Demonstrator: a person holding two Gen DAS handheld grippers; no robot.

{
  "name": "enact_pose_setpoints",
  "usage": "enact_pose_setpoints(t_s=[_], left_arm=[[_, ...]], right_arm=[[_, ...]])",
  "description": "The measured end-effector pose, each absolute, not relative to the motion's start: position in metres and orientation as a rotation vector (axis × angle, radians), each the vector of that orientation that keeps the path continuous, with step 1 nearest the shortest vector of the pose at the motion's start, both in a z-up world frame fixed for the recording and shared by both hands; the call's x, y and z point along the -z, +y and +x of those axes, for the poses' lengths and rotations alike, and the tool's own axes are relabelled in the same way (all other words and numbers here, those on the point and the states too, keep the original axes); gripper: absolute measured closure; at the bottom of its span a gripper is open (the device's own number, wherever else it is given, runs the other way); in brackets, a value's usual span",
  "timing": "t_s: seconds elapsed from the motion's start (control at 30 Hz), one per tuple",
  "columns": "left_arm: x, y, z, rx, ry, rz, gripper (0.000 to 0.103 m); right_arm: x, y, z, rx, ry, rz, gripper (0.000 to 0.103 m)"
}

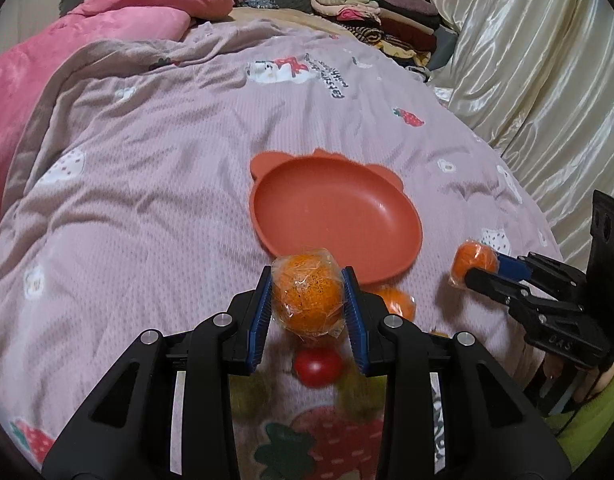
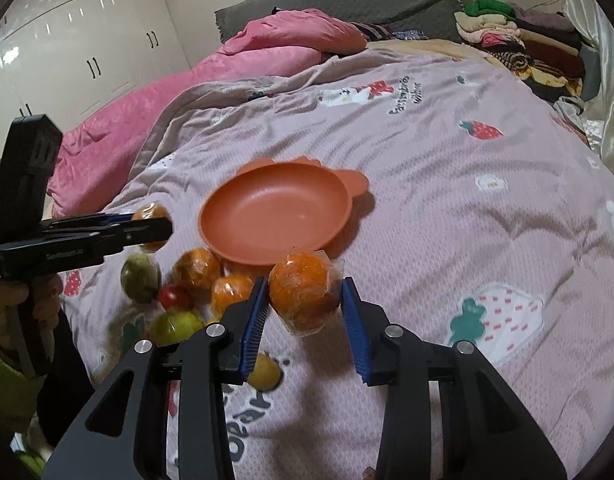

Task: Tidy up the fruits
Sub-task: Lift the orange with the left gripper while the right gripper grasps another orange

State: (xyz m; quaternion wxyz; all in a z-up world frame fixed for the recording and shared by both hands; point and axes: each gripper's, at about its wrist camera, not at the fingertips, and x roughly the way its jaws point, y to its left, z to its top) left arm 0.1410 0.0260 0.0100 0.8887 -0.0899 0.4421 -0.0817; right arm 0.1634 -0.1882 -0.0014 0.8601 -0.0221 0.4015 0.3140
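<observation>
Each claw is closed on a film-wrapped orange: the left claw (image 1: 307, 296) on one orange (image 1: 308, 295) above the near rim of the shallow terracotta bear-eared plastic bowl (image 2: 275, 216), the right claw (image 2: 303, 300) on another (image 2: 305, 290) at the bowl's front edge. Slippage on the slick film is a risk; collision between the converging claws is another. A soft lilac printed quilt (image 2: 447, 208) offers unstable footing; loose fruits (image 2: 179, 296) crowd the bowl's left, while open room lies to its right.

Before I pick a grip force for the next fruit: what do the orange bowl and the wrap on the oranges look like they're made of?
The orange bear-eared bowl looks like matte silicone or soft plastic: a smooth surface with dull highlights. The wrap around the orange in the left gripper looks like thin clear plastic film: glossy, crinkled, with loose corners.
</observation>
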Motion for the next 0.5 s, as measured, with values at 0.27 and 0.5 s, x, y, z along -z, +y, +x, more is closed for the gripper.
enact_pose_setpoints(t_s=[0.27, 0.5], left_arm=[[-0.016, 0.023, 0.170, 0.193, 0.917, -0.177, 0.077], [-0.014, 0.022, 0.194, 0.206, 0.944, -0.174, 0.077]], right_arm=[[-0.010, -0.172, 0.175, -0.675, 0.822, -0.074, 0.068], [-0.012, -0.160, 0.187, -0.681, 0.816, -0.098, 0.068]])
